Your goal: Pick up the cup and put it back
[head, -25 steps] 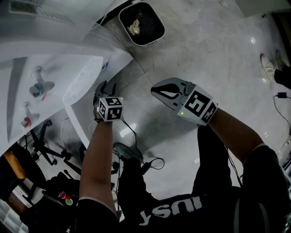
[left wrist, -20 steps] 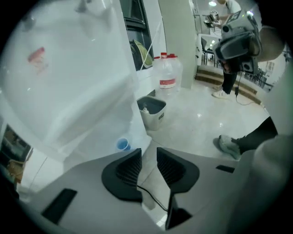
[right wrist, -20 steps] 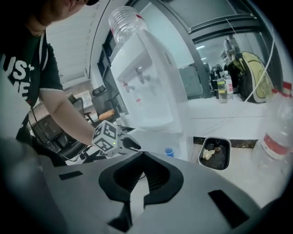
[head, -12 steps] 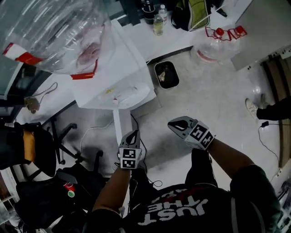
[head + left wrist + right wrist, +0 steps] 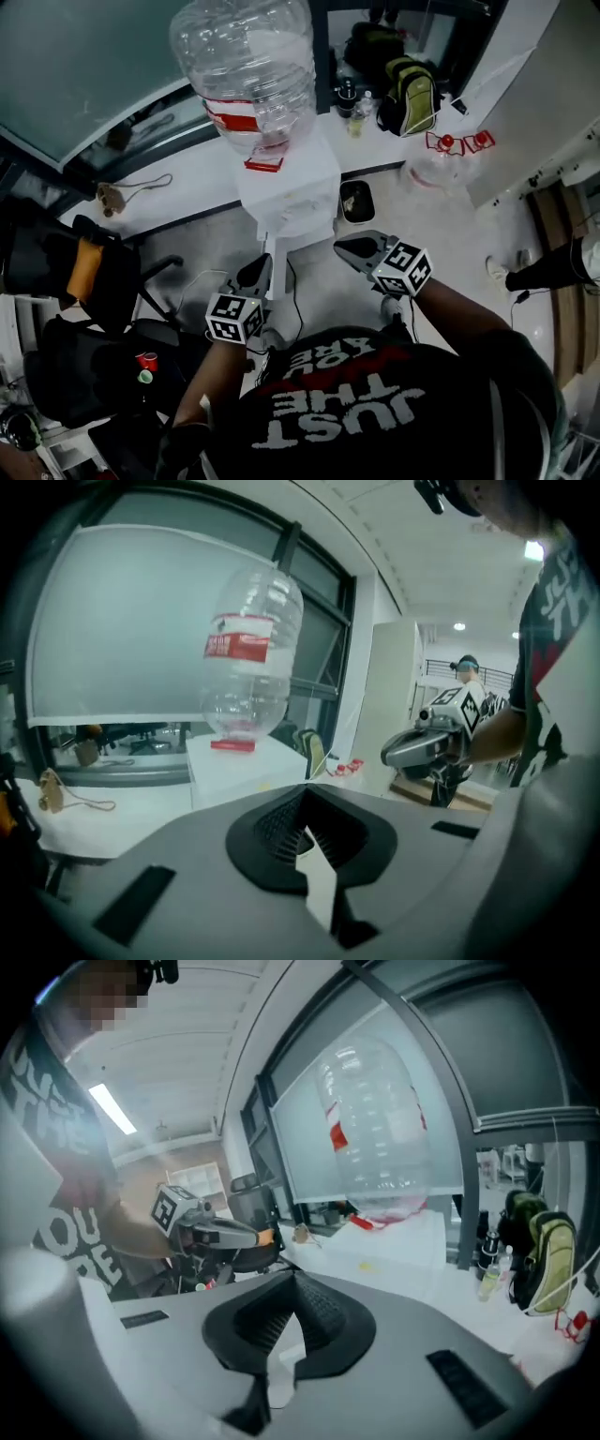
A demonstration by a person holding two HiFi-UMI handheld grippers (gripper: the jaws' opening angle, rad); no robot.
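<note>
I can make out no cup in any view. A white water dispenser [image 5: 291, 192] with a large clear bottle [image 5: 248, 61] on top stands ahead of me. My left gripper [image 5: 261, 274] hangs just left of its base, jaws shut with nothing between them [image 5: 303, 799]. My right gripper [image 5: 343, 248] is at the dispenser's lower right, also shut and empty [image 5: 294, 1283]. Each gripper shows in the other's view: the right gripper [image 5: 417, 752] and the left gripper [image 5: 225, 1234]. The bottle [image 5: 248, 658] [image 5: 375, 1119] rises well above both.
A black bin [image 5: 357, 202] sits on the floor right of the dispenser. A green and black backpack [image 5: 412, 94] and small bottles stand on the ledge behind. Empty jugs [image 5: 436, 159] lie at the right. A dark office chair [image 5: 84, 272] and bags fill the left.
The head view has swung up from the floor to the whole dispenser and bottle. The left gripper's jaws have gone from apart to shut. Both grippers now sit lower in the view.
</note>
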